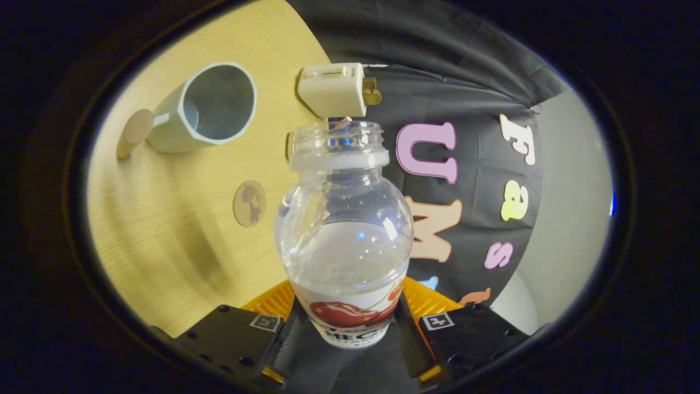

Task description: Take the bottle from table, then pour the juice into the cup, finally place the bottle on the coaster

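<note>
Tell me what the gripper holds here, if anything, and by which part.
The gripper is shut on the clear plastic uncapped bottle, both fingers pressing its labelled lower body.

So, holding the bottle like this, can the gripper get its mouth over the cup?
Probably yes. The gripper is shut on the capless bottle, and only bare table lies between it and the open cup. The coaster lies flat.

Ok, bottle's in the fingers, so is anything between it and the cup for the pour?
Nothing visible. The gripper is shut on the bottle, its mouth uncapped. The cup stands off beyond the fingers across bare table. A flat round coaster lies between them, too low to block; the cream plug-like block sits aside.
</note>
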### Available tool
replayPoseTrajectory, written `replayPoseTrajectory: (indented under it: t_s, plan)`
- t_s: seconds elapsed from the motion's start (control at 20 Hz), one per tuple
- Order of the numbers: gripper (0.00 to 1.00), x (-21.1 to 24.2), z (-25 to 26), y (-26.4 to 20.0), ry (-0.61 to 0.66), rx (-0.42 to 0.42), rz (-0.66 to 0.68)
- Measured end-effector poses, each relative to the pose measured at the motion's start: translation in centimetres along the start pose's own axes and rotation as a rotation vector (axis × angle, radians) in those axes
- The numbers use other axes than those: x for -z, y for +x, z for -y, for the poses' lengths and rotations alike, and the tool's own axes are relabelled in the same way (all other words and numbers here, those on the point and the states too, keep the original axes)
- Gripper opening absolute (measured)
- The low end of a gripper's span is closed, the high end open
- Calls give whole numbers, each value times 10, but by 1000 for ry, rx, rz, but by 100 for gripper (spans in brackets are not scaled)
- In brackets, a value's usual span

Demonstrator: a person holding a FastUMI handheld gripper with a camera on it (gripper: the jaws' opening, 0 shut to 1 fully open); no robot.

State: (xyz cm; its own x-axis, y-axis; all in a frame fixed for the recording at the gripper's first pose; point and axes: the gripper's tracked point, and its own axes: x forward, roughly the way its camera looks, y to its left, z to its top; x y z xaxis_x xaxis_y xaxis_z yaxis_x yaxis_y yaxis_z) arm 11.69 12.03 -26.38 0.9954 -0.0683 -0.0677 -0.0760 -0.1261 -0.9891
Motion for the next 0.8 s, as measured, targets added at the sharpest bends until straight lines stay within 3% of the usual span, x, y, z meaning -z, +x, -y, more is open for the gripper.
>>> replayPoseTrajectory:
  t_s: [0.8]
  plan:
    - [78,-17,4,4,-78,-10,7]
